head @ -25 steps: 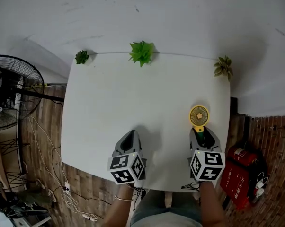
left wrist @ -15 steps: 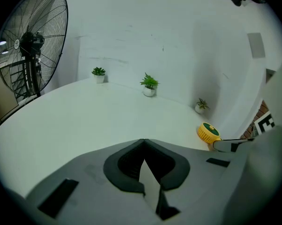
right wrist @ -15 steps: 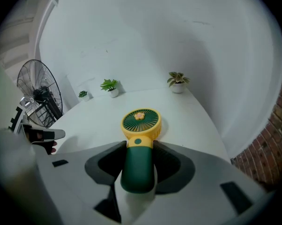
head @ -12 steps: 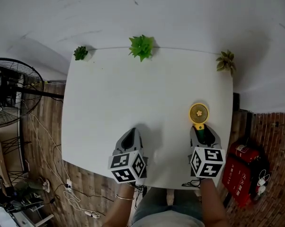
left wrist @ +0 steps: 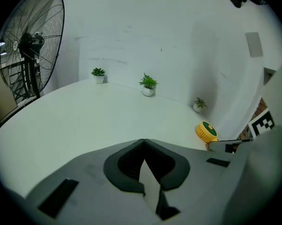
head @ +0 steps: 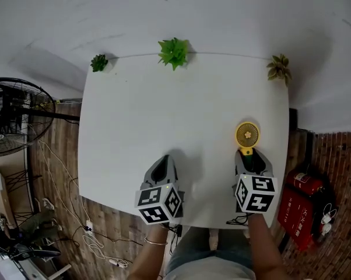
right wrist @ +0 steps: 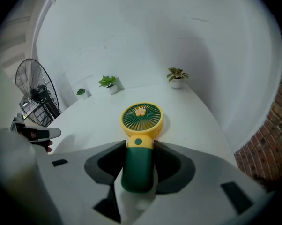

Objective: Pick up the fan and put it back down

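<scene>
A small hand fan with a yellow round head and a dark green handle lies along the right side of the white table. My right gripper is shut on the green handle just below the yellow collar; the fan head sticks out beyond the jaws, low over the tabletop. Whether it touches the table I cannot tell. My left gripper hovers over the table's near edge, shut with nothing in it, its tips meeting. The fan also shows at the right of the left gripper view.
Three small potted plants stand along the table's far edge by the white wall. A black floor fan stands left of the table, with cables on the wooden floor. A red canister sits at the right.
The head view has shifted a little. My right gripper stays shut on the fan's handle and both grippers keep about the same places over the table.
</scene>
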Tool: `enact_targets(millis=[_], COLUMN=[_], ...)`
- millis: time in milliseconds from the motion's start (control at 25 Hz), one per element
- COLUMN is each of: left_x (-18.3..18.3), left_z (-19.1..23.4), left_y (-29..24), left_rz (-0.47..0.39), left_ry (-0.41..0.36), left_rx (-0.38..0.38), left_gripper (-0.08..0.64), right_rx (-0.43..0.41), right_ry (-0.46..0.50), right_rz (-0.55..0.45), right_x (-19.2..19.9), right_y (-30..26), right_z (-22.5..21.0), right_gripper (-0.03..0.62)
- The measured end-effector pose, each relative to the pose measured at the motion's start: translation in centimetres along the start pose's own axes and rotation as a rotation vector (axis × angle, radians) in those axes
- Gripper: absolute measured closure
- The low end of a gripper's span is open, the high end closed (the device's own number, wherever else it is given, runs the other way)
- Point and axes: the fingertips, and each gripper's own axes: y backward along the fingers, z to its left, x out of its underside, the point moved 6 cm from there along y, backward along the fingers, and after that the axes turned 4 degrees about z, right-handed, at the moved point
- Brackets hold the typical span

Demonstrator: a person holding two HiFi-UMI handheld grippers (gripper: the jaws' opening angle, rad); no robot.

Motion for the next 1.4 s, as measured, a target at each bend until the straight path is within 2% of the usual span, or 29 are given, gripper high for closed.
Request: enact_targets(millis=[440, 840, 1000, 1160, 1280, 1400], left_x=[-0.4, -2.2, -4.4, -8.1, -11.0, -12.0], left_z=[0.3, -1.8, -3.5, -5.9, -7.7, -8.8], left_y=[1.0, 4.7, 7.1, 10.0, 12.2, 14.8], left_rz=[-0.026, -0.12, -0.203, -0.337, -0.446, -0.503], left_ry=[-0.004, -0.012, -0.019, -0.046, -0.069, -0.085], left_rx=[0.007, 0.033, 0.057, 0.085, 0.108, 0.117], left_gripper=[0.554, 0.554, 0.554, 0.554, 0.554, 0.554], right_rx=[0.002, 0.023, 0.028, 0.03, 0.03, 0.026], right_ry=[-0.003, 0.012, 0.014, 0.014, 0.021, 0.018], right_rz=[-0.021, -0.16, -0.255, -0.421, -0.559, -0.647], right_x=[-0.1, -2.9, -5.0, -8.3, -11.2, -11.9], right_y=[0.8, 6.6, 10.6, 15.5, 19.4, 23.5], right_z=[0.3, -0.2, -1.0, -2.1, -2.9, -3.5], right_gripper=[0.377, 0.388, 0.424, 0.532, 0.584, 0.591])
